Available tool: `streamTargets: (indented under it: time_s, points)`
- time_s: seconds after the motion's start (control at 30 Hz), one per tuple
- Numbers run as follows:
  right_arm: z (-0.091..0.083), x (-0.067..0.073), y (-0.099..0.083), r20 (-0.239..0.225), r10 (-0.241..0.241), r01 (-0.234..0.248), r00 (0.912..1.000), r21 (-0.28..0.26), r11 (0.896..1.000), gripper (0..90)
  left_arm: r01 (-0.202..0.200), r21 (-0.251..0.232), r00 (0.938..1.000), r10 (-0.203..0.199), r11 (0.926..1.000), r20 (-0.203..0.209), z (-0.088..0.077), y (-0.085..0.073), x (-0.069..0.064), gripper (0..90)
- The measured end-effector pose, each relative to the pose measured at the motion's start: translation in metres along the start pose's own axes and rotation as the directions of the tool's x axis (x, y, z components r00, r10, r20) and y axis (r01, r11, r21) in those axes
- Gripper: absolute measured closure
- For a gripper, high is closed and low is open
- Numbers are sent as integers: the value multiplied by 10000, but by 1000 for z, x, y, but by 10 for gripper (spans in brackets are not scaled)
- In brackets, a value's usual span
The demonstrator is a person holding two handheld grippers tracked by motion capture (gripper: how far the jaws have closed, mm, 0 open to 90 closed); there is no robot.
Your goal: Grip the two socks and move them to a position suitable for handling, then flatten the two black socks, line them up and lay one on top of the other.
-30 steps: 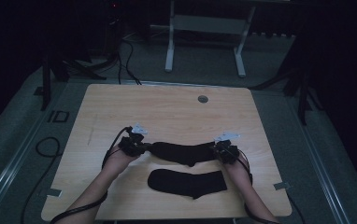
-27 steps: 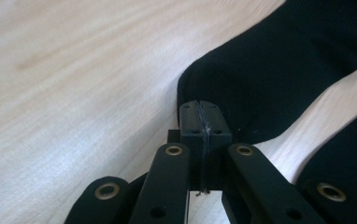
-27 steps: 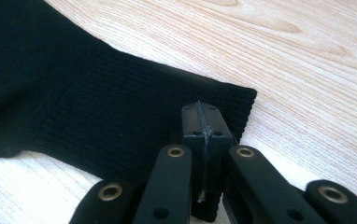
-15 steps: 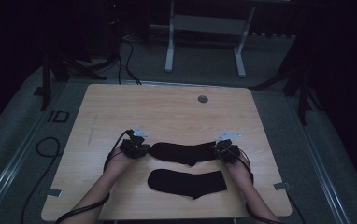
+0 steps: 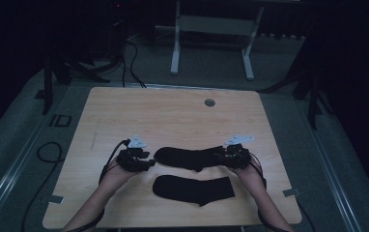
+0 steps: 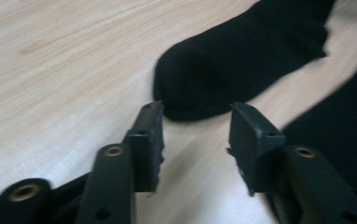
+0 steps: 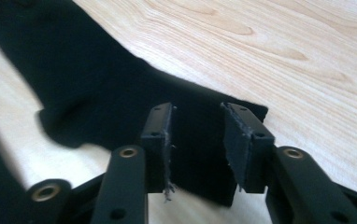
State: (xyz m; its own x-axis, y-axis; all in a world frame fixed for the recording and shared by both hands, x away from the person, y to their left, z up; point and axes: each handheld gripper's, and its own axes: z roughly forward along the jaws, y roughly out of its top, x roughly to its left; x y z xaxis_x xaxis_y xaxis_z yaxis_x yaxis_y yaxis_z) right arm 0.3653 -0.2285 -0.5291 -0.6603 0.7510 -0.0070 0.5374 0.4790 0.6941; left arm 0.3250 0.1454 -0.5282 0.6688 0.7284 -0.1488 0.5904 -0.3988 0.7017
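Two black socks lie on the wooden table [image 5: 173, 116]. The far sock [image 5: 190, 157] is stretched flat between my grippers, and the near sock [image 5: 194, 189] lies just in front of it. My left gripper [image 5: 146, 162] sits at the far sock's toe. In the left gripper view the jaws [image 6: 195, 116] have just been opening and stand apart, the toe [image 6: 242, 60] just beyond their tips. My right gripper [image 5: 223, 157] hovers at the cuff end. Its jaws [image 7: 195, 114] have just been opening too, and the sock [image 7: 97, 93] lies under the gap, unpressed.
A round grommet [image 5: 209, 102] sits near the table's far edge. Cables [image 5: 47, 150] trail on the floor at the left. A white frame's legs [image 5: 175, 53] stand beyond the table. The far half of the tabletop is bare wood.
Both grippers have gone from shut to open and let go of the far sock's ends. The left gripper has drawn back slightly from the toe. The sock stays flat.
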Motion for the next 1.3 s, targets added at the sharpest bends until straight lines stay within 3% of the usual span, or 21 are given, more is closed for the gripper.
streamTargets:
  time_s: [0.1,0.23,0.33,0.47,0.63,1.0,1.17,1.3]
  points:
    - [-15,7,-6,-370,52,-57,9993,-134,9999,572,140,-93,9985,-135,9999,535,-7,-9,-12,519]
    - [-29,23,-26,-554,-413,434,9976,373,9984,539,-300,54,9955,293,9995,901,-9,-18,-31,503]
    - [-36,28,-40,-623,-213,246,9978,521,9983,537,-386,366,9955,353,9986,882,-4,-25,-39,504]
    - [-46,31,-59,-385,65,-38,9992,714,9974,536,-236,628,9958,179,9977,903,1,-32,-40,512]
    - [-50,31,-77,-429,591,-545,9973,1013,9934,566,-89,823,9967,22,9966,806,7,-37,-40,575]
    - [-48,33,-78,-562,610,-533,9966,1285,9903,759,-360,1053,9973,289,9938,682,15,-40,-45,828]
    - [-50,36,-77,-421,588,-537,9974,1145,9920,857,-325,985,9977,264,9946,624,13,-40,-47,858]
    - [-60,38,-70,-455,563,-526,9974,801,9954,862,-238,438,9979,211,9988,607,-3,-33,-47,860]
